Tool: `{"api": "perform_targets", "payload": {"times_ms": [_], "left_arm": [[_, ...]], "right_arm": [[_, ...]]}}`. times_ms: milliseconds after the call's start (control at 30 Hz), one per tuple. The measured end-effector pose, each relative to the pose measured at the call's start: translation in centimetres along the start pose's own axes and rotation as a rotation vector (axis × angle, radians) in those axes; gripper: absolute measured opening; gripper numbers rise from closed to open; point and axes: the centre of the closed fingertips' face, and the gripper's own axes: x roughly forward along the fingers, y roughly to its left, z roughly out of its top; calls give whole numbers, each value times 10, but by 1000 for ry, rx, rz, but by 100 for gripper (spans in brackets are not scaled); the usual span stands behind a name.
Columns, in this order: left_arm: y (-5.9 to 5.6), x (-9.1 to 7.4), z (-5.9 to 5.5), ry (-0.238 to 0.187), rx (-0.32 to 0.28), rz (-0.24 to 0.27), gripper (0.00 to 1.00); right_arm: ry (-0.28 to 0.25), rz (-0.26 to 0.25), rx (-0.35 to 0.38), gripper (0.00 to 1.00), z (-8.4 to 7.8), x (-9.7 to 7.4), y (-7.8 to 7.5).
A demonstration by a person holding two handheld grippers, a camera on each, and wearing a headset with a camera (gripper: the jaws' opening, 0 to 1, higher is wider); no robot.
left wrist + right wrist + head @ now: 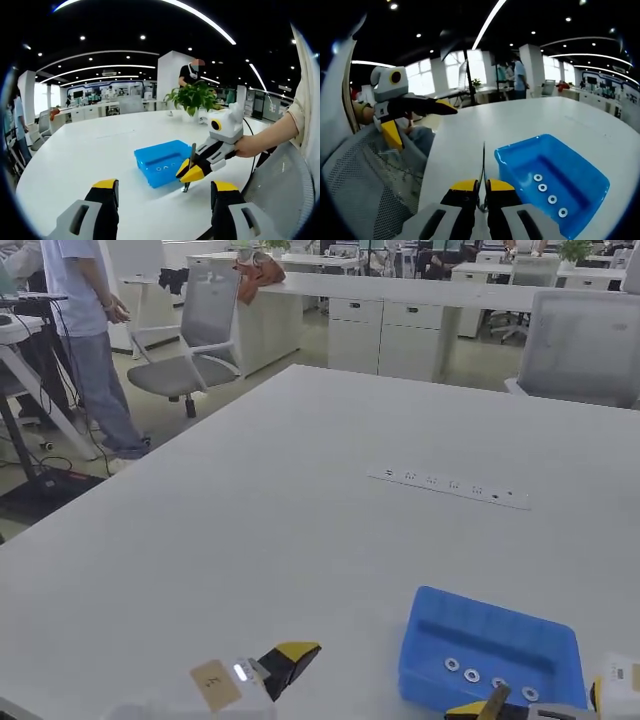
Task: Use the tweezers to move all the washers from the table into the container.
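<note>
The blue container (480,602) sits on the white table near its front right, with several metal washers (471,675) lying in a row on its floor. My right gripper (478,708) is at the container's near edge, shut on thin metal tweezers (483,165) that point forward beside the container (520,145) and its washers (542,187). The tweezers' tips hold nothing that I can see. My left gripper (165,192) is open with nothing between its fingers, low over the table left of the container (150,175). It faces my right gripper (192,172).
A white power strip (450,485) lies on the table beyond the container. Office chairs (190,340) and desks stand past the far edge, and a person (85,330) stands at the back left. A potted plant (192,97) stands on the table.
</note>
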Motion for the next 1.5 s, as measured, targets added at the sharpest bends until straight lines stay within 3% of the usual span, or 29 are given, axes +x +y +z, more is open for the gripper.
{"api": "perform_targets", "payload": {"times_ms": [267, 333, 567, 767, 867, 1067, 1300, 1500], "left_arm": [[0, 0, 0, -2, 2, 1, 76], [0, 0, 0, 0, 2, 2, 76], [1, 0, 1, -7, -13, 0, 76], [0, -1, 5, -31, -22, -4, 76], [0, -1, 6, -35, -35, -6, 77], [2, -2, 10, -57, -47, 2, 77], [2, -3, 12, -70, -61, 0, 78], [1, -3, 13, -77, -66, -4, 78]], "right_arm": [[20, 18, -61, 4, 0, 4, 7], [20, 3, -73, 3, -1, 4, 5], [31, -24, -63, 2, 0, 5, 4], [28, -62, 2, 2, 1, 4, -3], [-22, -63, 44, 2, 13, 0, -3], [-75, -55, 12, 3, 42, -10, -2], [-118, -68, -20, 3, 72, -11, -17], [-143, -93, 8, 3, 85, -4, -39]]}}
